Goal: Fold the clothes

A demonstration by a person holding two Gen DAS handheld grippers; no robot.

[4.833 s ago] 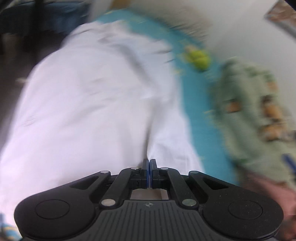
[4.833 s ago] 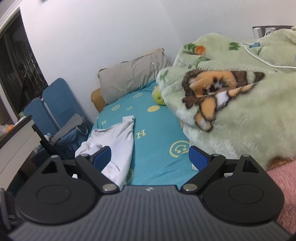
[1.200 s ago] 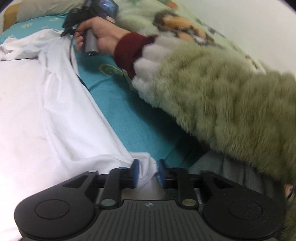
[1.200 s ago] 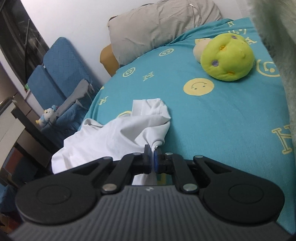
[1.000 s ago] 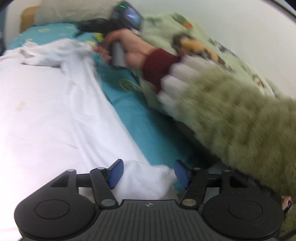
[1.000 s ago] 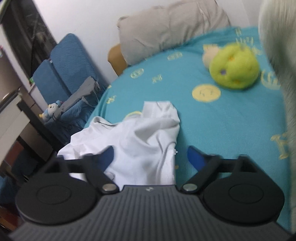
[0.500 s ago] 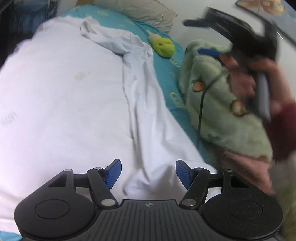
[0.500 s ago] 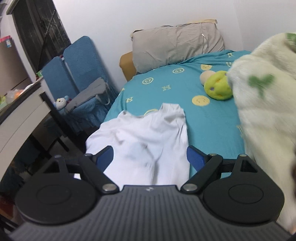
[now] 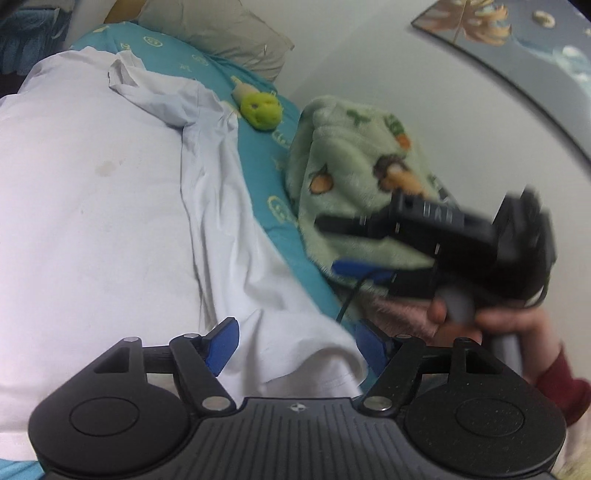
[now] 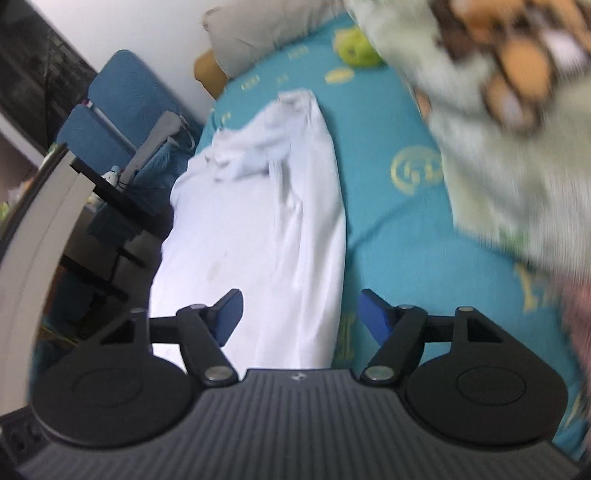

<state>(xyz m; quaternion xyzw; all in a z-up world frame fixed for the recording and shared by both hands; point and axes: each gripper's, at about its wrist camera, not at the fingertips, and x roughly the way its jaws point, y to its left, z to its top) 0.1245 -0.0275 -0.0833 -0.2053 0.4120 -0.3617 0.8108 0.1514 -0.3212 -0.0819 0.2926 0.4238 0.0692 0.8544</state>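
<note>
A white garment [image 9: 110,221] lies lengthwise on the bed, its right edge folded over the body and a crumpled sleeve at the far end. My left gripper [image 9: 295,343] hovers over the near hem corner with its jaws opening; cloth lies between the pads, but they do not press it. In the left wrist view my right gripper [image 9: 332,245] appears blurred at the right, held by a hand [image 9: 480,321]. In its own view the right gripper [image 10: 301,314] hangs above the garment [image 10: 280,229], jaws closing with nothing pinched between them.
The teal sheet [image 10: 388,229] with yellow prints shows right of the garment. A green plush toy [image 9: 260,110] and grey pillow [image 9: 221,33] lie at the far end. A green fleece blanket [image 9: 351,177] is heaped along the wall. Blue chairs [image 10: 122,107] and a desk [image 10: 48,206] stand left of the bed.
Both grippers went from shut on the garment to open and let it drop. The right gripper drew back from the far sleeve to the near end of the bed.
</note>
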